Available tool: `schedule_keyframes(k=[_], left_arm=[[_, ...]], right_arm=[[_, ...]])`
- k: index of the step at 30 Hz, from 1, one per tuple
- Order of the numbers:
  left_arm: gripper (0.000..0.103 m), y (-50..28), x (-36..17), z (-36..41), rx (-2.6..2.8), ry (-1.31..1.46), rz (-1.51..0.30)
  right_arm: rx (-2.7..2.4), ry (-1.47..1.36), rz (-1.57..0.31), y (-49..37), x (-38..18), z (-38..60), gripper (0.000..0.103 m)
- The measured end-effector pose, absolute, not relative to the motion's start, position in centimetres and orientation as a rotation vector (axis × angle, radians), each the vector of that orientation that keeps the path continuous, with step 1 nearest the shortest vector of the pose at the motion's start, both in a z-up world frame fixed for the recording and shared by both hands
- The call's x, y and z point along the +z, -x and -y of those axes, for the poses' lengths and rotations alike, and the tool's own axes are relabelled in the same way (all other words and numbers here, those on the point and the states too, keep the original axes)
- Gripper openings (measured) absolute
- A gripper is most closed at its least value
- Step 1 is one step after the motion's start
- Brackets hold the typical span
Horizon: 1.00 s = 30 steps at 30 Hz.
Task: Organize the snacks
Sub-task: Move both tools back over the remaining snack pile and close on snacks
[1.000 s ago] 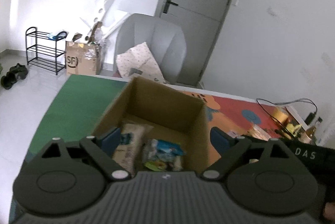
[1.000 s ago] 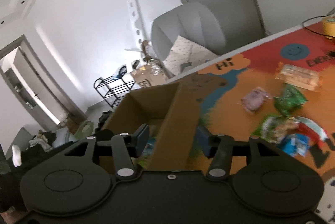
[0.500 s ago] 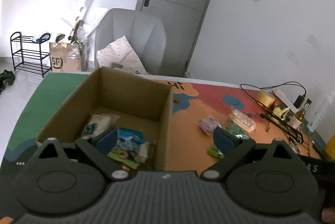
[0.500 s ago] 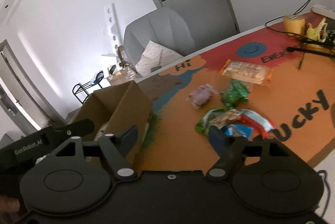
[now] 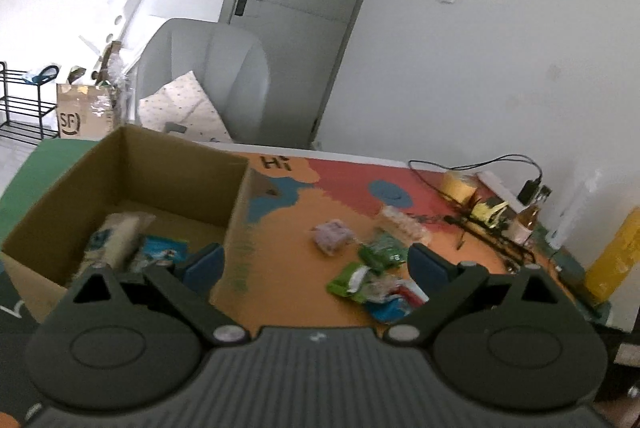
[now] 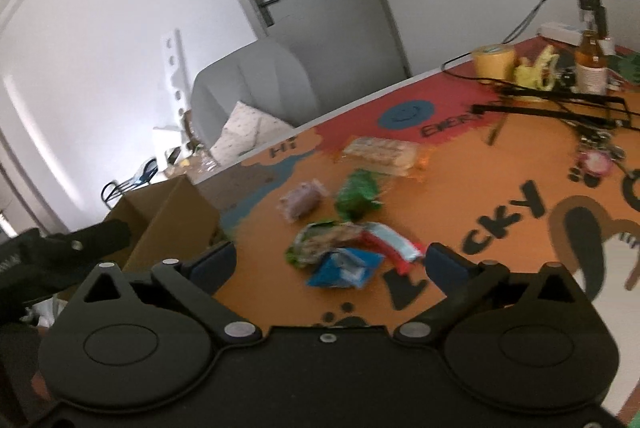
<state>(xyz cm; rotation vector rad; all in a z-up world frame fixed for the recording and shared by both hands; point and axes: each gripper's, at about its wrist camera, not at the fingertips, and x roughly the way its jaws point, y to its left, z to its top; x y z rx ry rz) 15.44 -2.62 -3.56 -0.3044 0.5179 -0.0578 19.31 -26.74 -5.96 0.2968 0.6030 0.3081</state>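
Right gripper (image 6: pixel 330 262), jaws opening and empty, should drop squarely over the blue packet (image 6: pixel 346 268); left gripper (image 5: pixel 310 266) hangs spread, empty, beside the box (image 5: pixel 236 188).

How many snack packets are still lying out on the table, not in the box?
6, perhaps more hidden in the pile: long biscuit pack farthest, purple packet, green bag, and a near heap of green-edged packet, red-white wrapper and blue packet.
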Motion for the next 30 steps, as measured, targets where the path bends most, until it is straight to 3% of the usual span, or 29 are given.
schedule_keyframes(k=[24,30], left_arm=[[0.094,-18.5,-6.5,9.1,-0.158,0.225,-0.581],[0.079,-20.3,-7.7,10.2,-0.168,0.229,-0.626]], right_arm=[[0.29,-0.295,-0.619,-20.0,-9.3,32.5,0.103],[0.336,-0.264,-0.656,-21.2,-9.9,31.7,0.079]])
